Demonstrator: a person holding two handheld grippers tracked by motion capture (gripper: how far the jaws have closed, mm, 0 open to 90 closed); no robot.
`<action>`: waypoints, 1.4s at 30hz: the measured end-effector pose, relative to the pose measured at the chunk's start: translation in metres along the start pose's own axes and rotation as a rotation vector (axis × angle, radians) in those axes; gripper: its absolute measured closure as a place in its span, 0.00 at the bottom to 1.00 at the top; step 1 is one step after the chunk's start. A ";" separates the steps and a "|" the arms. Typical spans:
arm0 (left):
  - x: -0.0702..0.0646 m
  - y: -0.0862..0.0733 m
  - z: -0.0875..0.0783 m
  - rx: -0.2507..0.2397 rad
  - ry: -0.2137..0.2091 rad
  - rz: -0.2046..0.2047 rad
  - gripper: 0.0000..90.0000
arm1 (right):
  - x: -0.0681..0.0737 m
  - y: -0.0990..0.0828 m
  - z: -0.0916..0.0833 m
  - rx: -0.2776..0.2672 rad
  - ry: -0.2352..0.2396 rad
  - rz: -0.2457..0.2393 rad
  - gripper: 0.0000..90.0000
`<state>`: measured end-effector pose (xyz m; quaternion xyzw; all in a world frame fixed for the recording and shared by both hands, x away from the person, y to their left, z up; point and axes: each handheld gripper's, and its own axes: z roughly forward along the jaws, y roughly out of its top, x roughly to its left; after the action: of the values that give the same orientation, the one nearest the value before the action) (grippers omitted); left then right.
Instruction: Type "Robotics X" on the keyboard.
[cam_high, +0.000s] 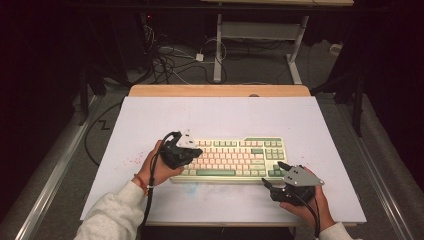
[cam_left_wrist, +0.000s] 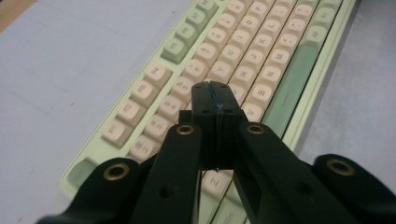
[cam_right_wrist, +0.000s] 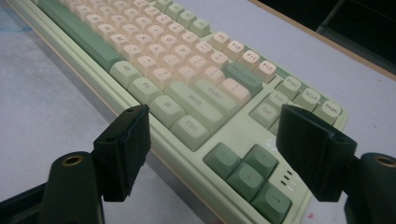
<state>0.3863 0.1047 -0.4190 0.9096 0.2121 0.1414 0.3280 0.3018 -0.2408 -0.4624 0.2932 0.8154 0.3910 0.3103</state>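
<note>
Now | left tool (cam_high: 196, 151) pressed together over keyboard (cam_high: 235, 159) | right tool (cam_high: 274, 175) spread at its corner

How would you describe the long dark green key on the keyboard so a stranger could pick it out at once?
Find the pale green keyboard on the white table. Look along its row nearest the person, between the two hands. The space bar is one long dark green strip, far wider than the small cream keys above it.

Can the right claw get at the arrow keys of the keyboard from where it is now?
Probably yes. The right claw is open, just off the right front corner of the keyboard, and the arrow keys lie between its jaws in the right gripper view with nothing over them.
</note>
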 end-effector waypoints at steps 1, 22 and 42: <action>0.000 0.003 0.004 0.007 -0.006 0.001 0.98 | 0.000 0.000 0.000 0.002 -0.001 -0.003 0.29; -0.001 0.023 0.051 0.119 -0.001 0.028 0.98 | 0.004 -0.001 0.004 0.031 0.013 -0.039 0.30; 0.000 0.021 0.051 0.149 0.015 0.038 0.97 | 0.005 -0.001 0.003 0.030 0.019 -0.049 0.30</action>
<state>0.4125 0.0630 -0.4433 0.9343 0.2074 0.1381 0.2549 0.3008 -0.2364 -0.4665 0.2740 0.8311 0.3738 0.3074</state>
